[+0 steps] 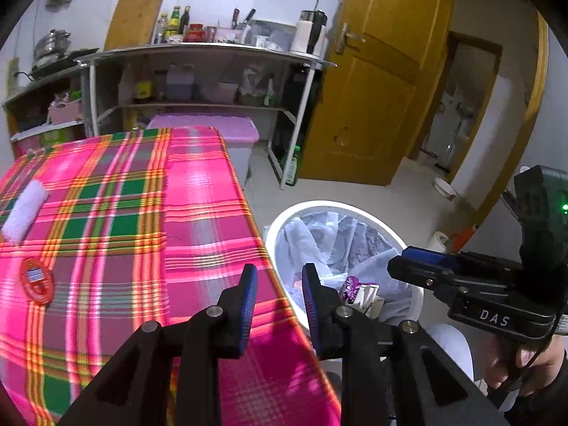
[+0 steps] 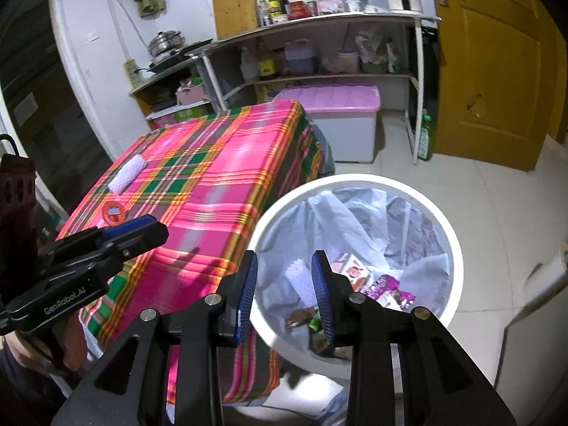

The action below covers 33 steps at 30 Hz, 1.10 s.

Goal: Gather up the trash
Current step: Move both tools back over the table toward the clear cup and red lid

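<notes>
A white round trash bin [image 2: 451, 248] with a plastic liner stands on the floor beside the table and holds several wrappers [image 2: 387, 287]; it also shows in the left wrist view [image 1: 280, 223]. On the pink plaid tablecloth [image 1: 198, 191] lie a white foam piece [image 1: 25, 211] and a red round lid [image 1: 36, 281], also seen in the right wrist view as the foam [image 2: 127, 173] and the lid [image 2: 114, 212]. My left gripper [image 1: 278, 305] is open and empty over the table's right edge. My right gripper [image 2: 284, 298] is open and empty above the bin.
A metal shelf rack [image 2: 319, 25] with bottles and containers stands at the back. A pink-lidded storage box [image 2: 337, 99] sits under it. A yellow wooden door [image 2: 497, 71] is at the right. A green bottle [image 2: 426, 138] stands on the tiled floor.
</notes>
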Motion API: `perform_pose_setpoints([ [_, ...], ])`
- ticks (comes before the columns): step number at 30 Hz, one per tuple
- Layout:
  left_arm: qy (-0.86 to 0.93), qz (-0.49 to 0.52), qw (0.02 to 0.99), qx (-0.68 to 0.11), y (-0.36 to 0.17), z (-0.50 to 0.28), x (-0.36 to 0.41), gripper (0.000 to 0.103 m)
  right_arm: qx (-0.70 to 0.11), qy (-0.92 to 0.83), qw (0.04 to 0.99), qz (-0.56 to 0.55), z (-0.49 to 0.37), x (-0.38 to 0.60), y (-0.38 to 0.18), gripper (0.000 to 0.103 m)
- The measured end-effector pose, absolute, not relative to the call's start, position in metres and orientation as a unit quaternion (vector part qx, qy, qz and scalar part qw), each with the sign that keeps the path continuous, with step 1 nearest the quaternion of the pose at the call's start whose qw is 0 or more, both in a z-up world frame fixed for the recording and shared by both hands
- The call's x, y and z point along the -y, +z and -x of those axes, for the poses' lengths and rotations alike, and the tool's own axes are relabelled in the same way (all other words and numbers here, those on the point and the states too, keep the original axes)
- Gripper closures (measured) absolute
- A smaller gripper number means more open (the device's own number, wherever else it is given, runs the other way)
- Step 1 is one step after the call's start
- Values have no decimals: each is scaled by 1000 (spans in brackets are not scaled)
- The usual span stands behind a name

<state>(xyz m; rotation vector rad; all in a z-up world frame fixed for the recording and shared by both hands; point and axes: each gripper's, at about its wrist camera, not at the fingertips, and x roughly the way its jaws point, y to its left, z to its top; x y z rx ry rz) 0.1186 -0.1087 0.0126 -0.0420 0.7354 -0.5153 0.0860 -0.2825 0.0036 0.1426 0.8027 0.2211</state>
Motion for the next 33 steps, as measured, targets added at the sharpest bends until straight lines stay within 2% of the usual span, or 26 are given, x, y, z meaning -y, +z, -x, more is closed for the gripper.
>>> perform_pose_setpoints([
  [19,-183,42,929,-319,30,-89,48,77,-366,164,915,-34,-78,232,20,70],
  [33,-120,42,943,-308,32,-82,1,77,-357,210,910,-8,-91,190,24,65],
])
